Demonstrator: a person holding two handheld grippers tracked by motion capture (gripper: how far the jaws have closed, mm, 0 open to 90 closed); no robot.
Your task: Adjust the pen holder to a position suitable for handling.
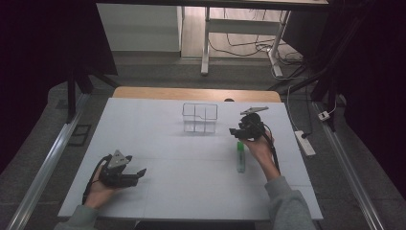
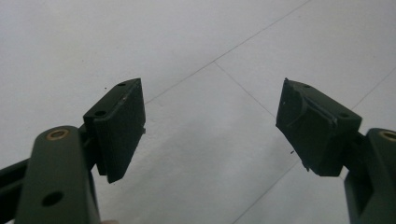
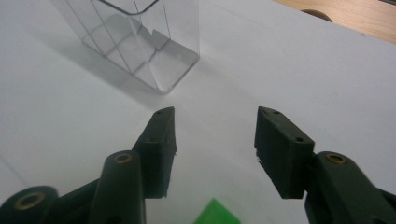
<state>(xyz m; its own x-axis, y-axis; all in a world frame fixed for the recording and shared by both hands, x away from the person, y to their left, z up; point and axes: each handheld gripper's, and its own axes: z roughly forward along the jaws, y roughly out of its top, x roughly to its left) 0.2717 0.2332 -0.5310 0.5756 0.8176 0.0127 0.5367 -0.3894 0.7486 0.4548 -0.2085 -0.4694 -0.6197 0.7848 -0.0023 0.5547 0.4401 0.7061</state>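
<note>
Now we hold the right claw (image 1: pixel 235 132) released above the white worktop (image 1: pixel 167 158), its black jaws standing apart with nothing between them. The green-capped tube (image 1: pixel 241 156) lies flat on the worktop just below that claw, near the right hand — free of any grip, its pale body slim and round. Ahead stands the clear organiser (image 3: pixel 140 42), a thin-walled plastic box split into compartments, upright and empty; we judge the tube is meant for it. Meanwhile the left claw (image 2: pixel 210 130) rests low at the near left, likewise released — flat ribbed pads (image 2: pixel 123 130) over bare matte sheet.
</note>
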